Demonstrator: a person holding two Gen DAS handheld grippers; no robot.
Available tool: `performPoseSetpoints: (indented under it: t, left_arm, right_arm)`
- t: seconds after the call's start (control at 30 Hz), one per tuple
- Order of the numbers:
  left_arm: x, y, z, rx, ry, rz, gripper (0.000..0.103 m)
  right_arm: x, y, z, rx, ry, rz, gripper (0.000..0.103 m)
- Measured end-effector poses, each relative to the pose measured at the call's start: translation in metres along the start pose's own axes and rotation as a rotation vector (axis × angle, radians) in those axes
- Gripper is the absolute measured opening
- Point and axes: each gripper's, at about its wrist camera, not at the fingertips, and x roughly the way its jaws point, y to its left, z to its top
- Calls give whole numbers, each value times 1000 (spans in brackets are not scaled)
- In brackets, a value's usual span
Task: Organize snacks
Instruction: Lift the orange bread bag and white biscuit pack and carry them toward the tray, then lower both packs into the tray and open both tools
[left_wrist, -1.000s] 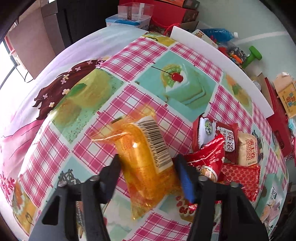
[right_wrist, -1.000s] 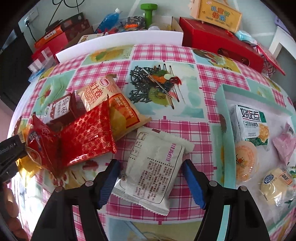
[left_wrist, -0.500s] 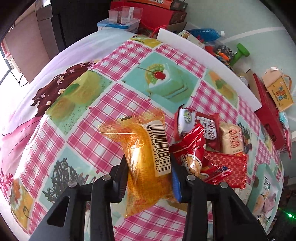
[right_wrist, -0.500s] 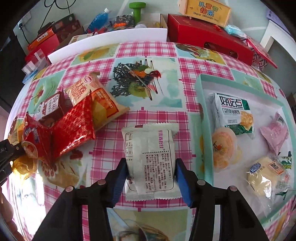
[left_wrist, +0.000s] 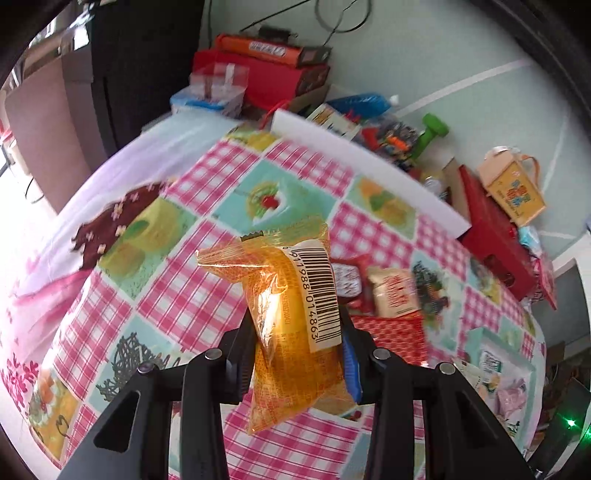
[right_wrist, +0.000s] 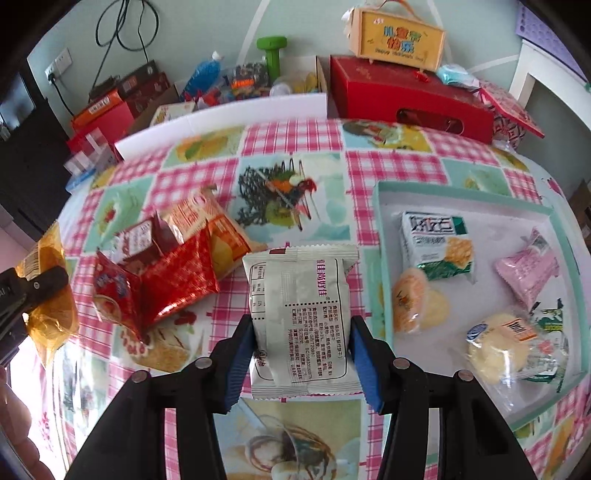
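My left gripper (left_wrist: 295, 332) is shut on an orange snack packet (left_wrist: 291, 314) with a barcode and holds it above the table; it also shows at the left edge of the right wrist view (right_wrist: 44, 291). My right gripper (right_wrist: 301, 332) is shut on a white snack packet (right_wrist: 301, 317) and holds it above the checked tablecloth (right_wrist: 295, 144). A pile of red and orange snack packets (right_wrist: 166, 273) lies left of it. A teal tray (right_wrist: 380, 229) to the right holds several snacks (right_wrist: 436, 240).
A white foam board (right_wrist: 221, 118) lines the table's far edge. Beyond it stand red boxes (right_wrist: 406, 99), a yellow gift box (right_wrist: 397, 40), a green dumbbell (right_wrist: 271, 51) and a blue bottle (right_wrist: 201, 74). The table's left side drops away under a purple cloth (left_wrist: 147, 147).
Both grippers closed on their packets and lifted them off the table. The left rose and tilted up with the orange packet; the right moved toward the tray with the white one.
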Motion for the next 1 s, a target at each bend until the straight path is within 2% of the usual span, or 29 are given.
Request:
performPoseSetpoints:
  t: [0.17, 0.33, 0.6, 0.87, 1.0]
  left_arm:
    - [-12, -23, 3, 52, -37, -38, 41]
    - [-16, -54, -4, 117, -29, -95, 41]
    - [-23, -114, -27, 266, -16, -188, 41]
    - [-27, -195, -77, 499, 13, -290, 41]
    - [-19, -228, -107, 609, 51, -306, 41]
  right_arm:
    - [-18, -12, 5, 38, -34, 9, 54]
    - [-30, -42, 10, 115, -55, -2, 54]
    - [-45, -117, 11, 292, -94, -58, 54]
    - [-61, -209, -5, 509, -119, -148, 54]
    - [-60, -246, -18, 596, -106, -200, 54]
